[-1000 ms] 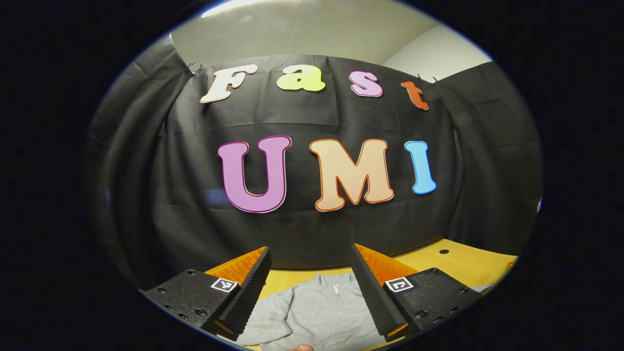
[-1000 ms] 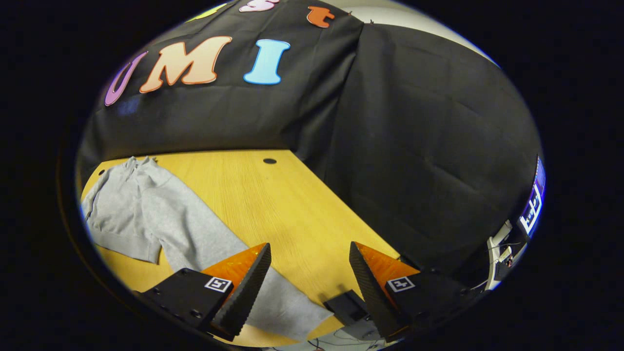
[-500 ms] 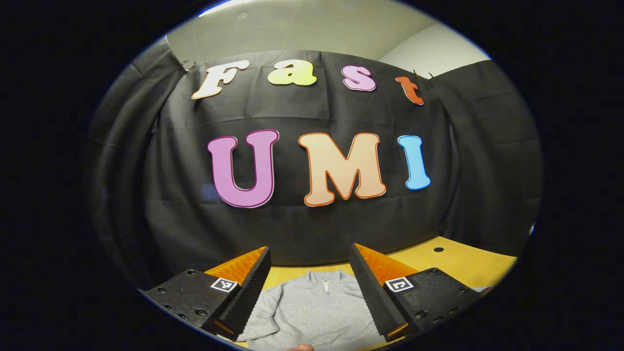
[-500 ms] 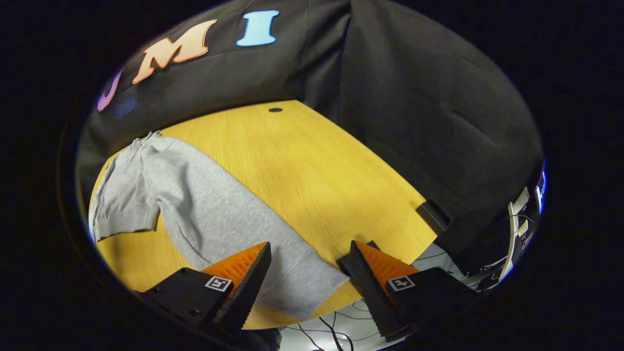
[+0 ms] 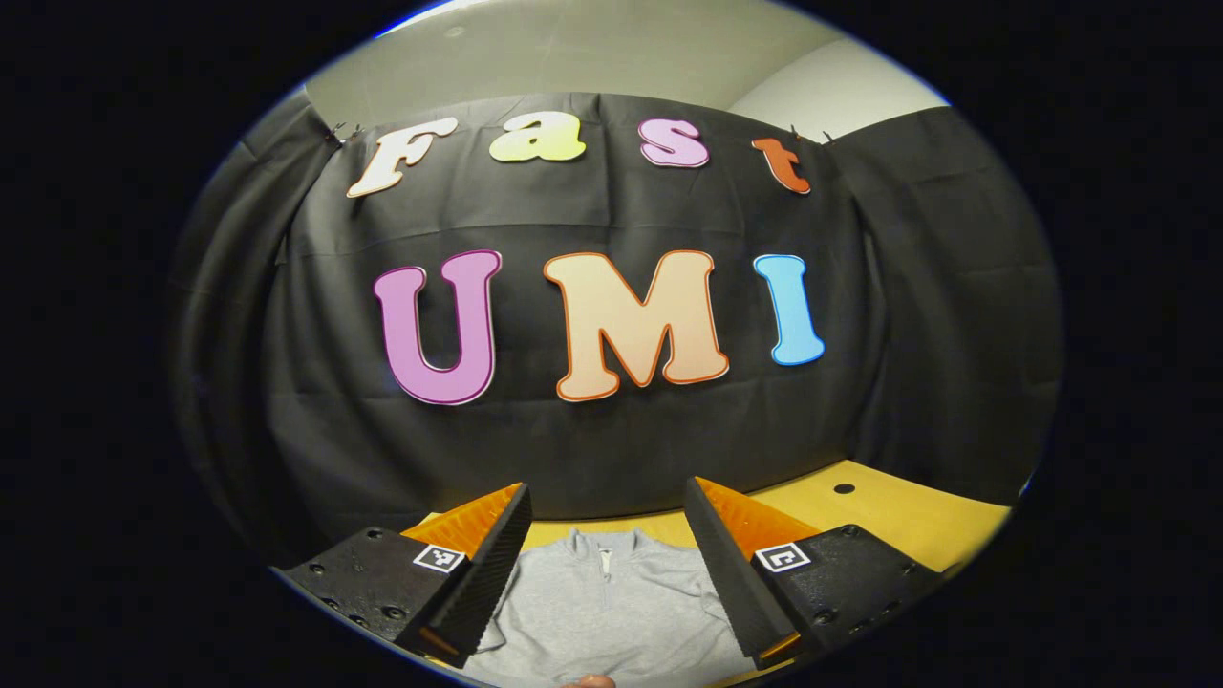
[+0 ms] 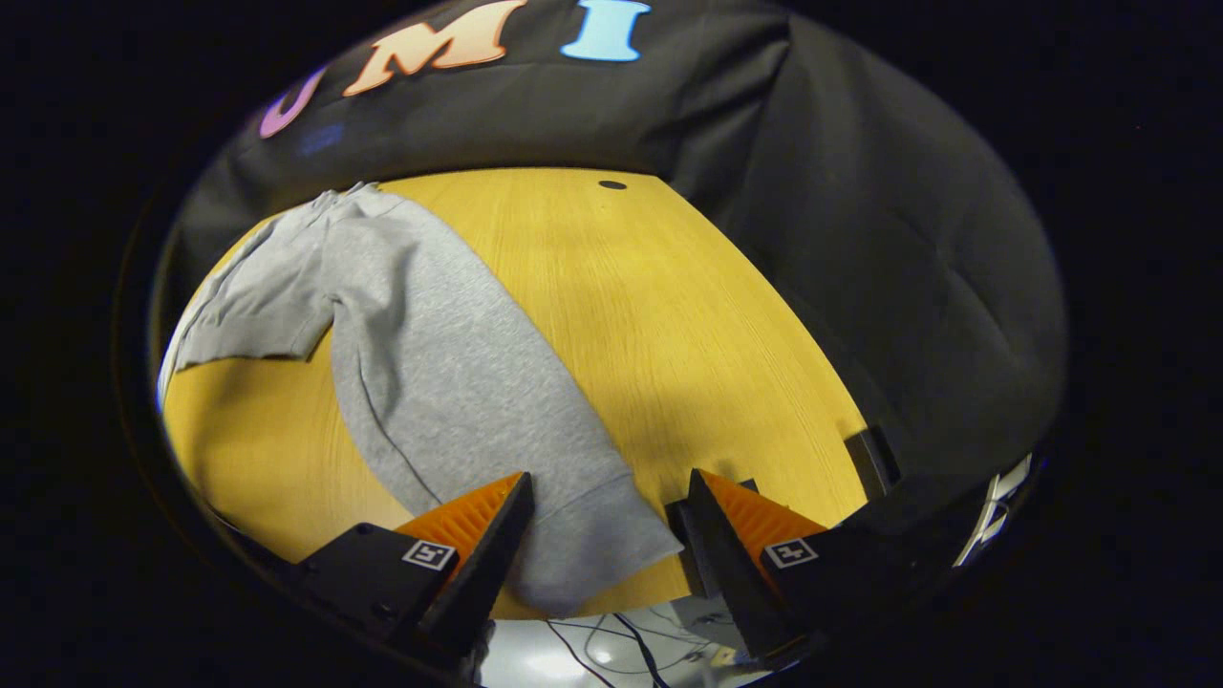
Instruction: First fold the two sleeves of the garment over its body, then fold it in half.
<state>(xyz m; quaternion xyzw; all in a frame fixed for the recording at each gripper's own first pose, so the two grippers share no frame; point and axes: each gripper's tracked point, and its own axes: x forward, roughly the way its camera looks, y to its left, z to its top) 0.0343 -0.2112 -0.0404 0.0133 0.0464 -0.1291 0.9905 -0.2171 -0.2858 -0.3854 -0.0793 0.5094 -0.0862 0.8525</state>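
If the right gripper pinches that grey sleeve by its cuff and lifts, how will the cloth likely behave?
Probably floppy: the sleeve lies flat and curves softly across the wooden table, so it should drape from the right gripper rather than hold shape. It looks like thick knit, so likely not slippery. The ribbed cuff reaches the table edge and may sag over it.

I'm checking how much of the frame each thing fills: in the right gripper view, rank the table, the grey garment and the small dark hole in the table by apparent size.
1. Table, largest.
2. Grey garment.
3. Dark hole, smallest by far.
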